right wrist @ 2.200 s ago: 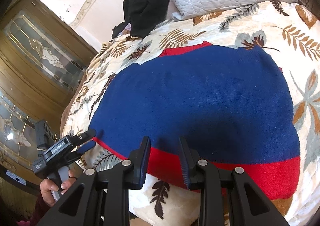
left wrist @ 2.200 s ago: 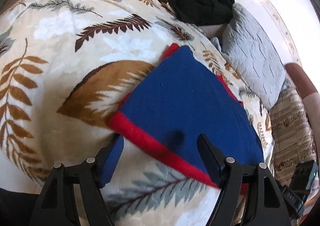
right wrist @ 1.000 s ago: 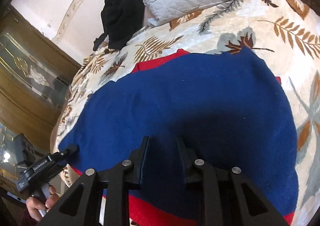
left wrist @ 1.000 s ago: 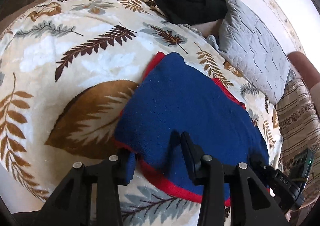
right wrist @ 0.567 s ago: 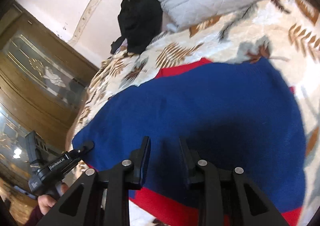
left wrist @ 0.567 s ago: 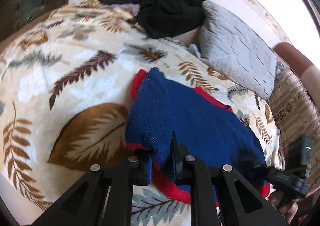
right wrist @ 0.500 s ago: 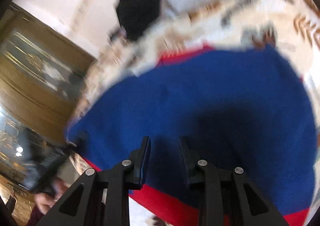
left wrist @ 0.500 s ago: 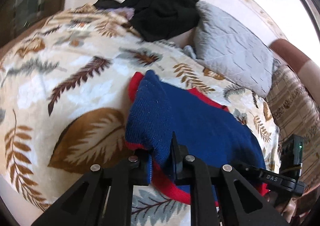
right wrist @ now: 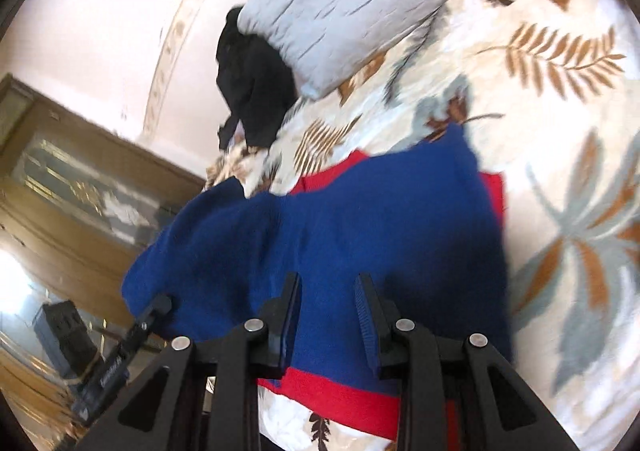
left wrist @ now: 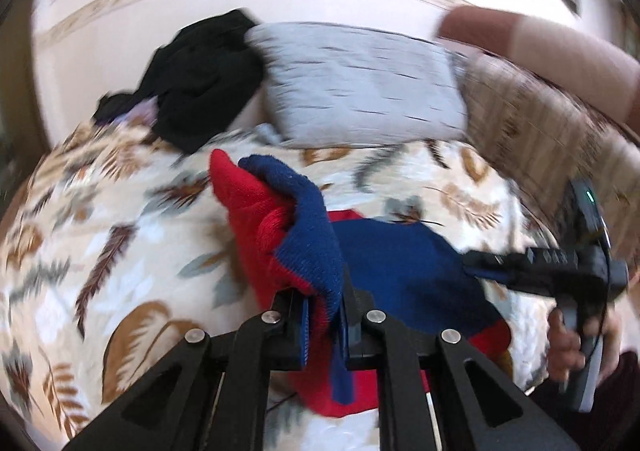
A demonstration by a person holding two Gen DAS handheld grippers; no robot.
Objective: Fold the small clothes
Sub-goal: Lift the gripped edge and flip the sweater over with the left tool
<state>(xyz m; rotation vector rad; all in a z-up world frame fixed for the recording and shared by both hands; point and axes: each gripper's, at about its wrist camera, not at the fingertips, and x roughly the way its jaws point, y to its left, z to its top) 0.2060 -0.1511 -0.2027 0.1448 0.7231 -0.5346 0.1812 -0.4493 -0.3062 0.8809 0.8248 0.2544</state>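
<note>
A blue knit sweater (left wrist: 400,263) with red trim lies on a leaf-patterned blanket (left wrist: 100,231). My left gripper (left wrist: 324,303) is shut on its near left corner. That corner is lifted off the bed and twisted, so the red side shows. From the right wrist view, the left gripper (right wrist: 160,303) holds the sweater (right wrist: 380,211) up at the left. My right gripper (right wrist: 326,291) rests over the blue cloth just past the red hem. Its jaws are opening; flat cloth shows in the gap and nothing is pinched. The right gripper (left wrist: 468,263) reaches in from the right, held by a hand (left wrist: 564,347).
A grey quilted pillow (left wrist: 360,91) and a heap of black clothes (left wrist: 200,79) lie at the head of the bed against the wall. A patterned cushion (left wrist: 540,123) sits at the right. A wooden cabinet (right wrist: 60,191) stands beside the bed.
My left gripper closed on the sweater's corner, then rose and rolled, pulling the corner up and over. My right gripper stayed over the sweater near the hem and shifted a little.
</note>
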